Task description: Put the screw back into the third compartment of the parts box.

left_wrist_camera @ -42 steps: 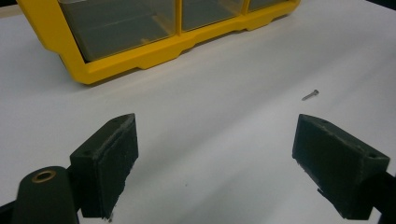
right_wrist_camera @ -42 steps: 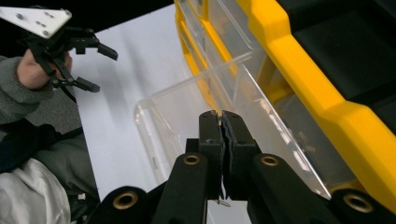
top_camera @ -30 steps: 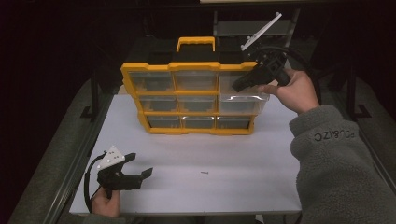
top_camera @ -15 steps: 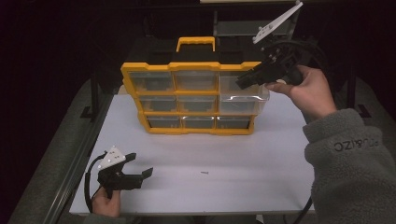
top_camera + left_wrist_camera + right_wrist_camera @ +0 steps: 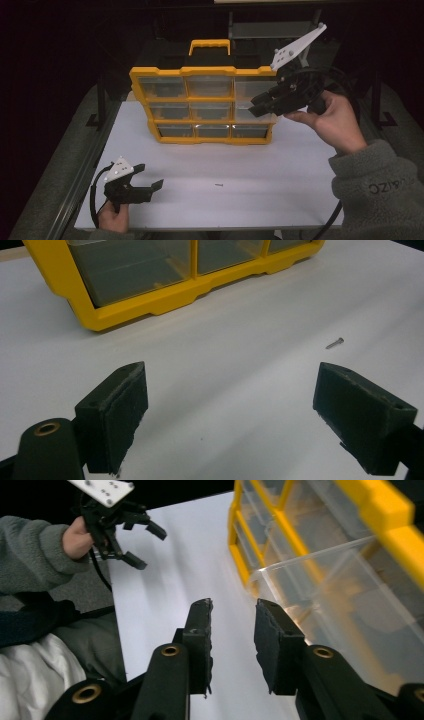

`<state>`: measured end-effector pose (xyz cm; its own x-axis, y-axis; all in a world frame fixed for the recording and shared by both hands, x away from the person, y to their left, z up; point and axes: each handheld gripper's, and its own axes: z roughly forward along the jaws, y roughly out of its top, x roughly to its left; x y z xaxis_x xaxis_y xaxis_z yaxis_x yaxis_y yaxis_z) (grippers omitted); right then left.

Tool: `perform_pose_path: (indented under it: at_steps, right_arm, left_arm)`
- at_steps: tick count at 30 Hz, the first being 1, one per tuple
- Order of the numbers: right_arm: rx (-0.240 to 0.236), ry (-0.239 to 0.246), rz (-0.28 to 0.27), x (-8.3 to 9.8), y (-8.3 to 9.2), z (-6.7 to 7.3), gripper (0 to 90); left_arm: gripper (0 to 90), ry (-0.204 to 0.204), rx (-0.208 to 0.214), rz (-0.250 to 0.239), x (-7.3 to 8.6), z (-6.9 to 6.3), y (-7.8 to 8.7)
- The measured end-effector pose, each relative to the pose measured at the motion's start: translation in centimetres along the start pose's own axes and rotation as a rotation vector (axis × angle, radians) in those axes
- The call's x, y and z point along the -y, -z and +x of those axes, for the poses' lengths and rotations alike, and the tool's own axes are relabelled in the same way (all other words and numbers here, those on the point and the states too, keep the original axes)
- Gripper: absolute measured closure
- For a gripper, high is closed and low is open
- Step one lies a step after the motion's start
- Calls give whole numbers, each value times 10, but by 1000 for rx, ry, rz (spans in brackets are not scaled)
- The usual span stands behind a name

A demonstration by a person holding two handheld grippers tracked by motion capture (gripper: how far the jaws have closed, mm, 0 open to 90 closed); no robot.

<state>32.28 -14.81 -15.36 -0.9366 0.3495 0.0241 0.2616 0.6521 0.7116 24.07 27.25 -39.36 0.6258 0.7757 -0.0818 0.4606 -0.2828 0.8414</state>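
Right gripper (image 5: 257, 105): black body, two black jaws with dark, rough-edged pads (image 5: 200, 630); brass-coloured rings set in the jaw arms. Pale three-cornered plate on top with small screw holes. Thick black cable loops off behind it. Right sleeve (image 5: 380, 190) — grey fleece, dark lettering near the cuff.

Left gripper (image 5: 150, 189): same black build, same pale plate, thin black cable looping beside the hand (image 5: 112, 217). Pads are blocky, squared — a brass ring at one arm base.
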Motion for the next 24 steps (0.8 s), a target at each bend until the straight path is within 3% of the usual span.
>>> perform_pose_path:
  at_steps: [11, 24]
  right_arm:
    - [-59, -1, -4, 36, -38, 20, 593]
    - [-90, -1, 28, 68, -88, 30, 567]
  left_arm:
    - [137, -11, -5, -6, 0, -1, -1]
    - [137, -5, -5, -2, 0, 0, 1]
